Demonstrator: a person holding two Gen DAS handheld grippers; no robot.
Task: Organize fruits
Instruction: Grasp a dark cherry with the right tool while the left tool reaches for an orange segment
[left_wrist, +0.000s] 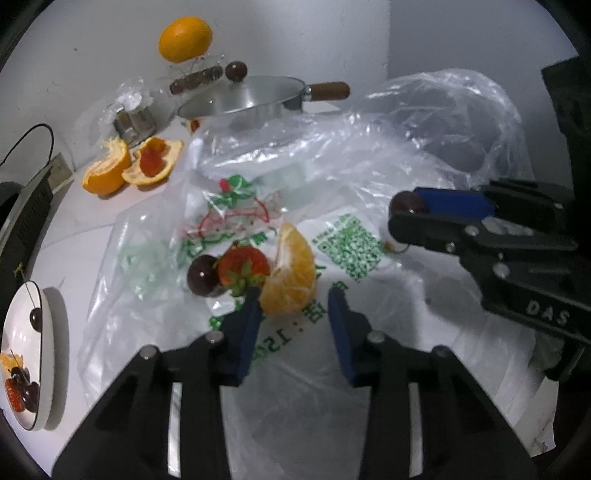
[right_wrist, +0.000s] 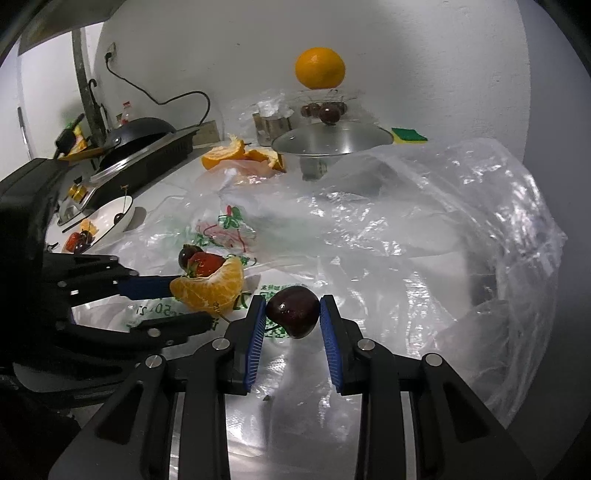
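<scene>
While the right gripper (right_wrist: 292, 314) has its blue pads clamped on a dark cherry (right_wrist: 293, 311), holding it just above the printed plastic bag (right_wrist: 369, 229), the left gripper (left_wrist: 295, 312) sits with its jaws parted fairly wide, nothing held. Landmark here is the peeled orange chunk (left_wrist: 290, 275) lying on the bag: the left claw's one blue pad is right up against its near edge, the other pad is off to the side, apart from it. Can't tell if that pad actually touches the chunk or just overlaps it in view.

Just beside the chunk, on its far-left side, there's a strawberry (left_wrist: 243, 267), and touching that another cherry (left_wrist: 202, 275). All three are bunched together on the bag. The held cherry is to the right of the chunk, near it but not touching.

Well left of the chunk there's a white bowl (left_wrist: 48, 332) with a couple of cherries, a strawberry and an orange bit in it already. Behind the chunk, well away: orange peels (left_wrist: 129, 166), a metal pan (left_wrist: 255, 99) with a wooden handle, and a whole orange (left_wrist: 185, 38) perched on something clear
</scene>
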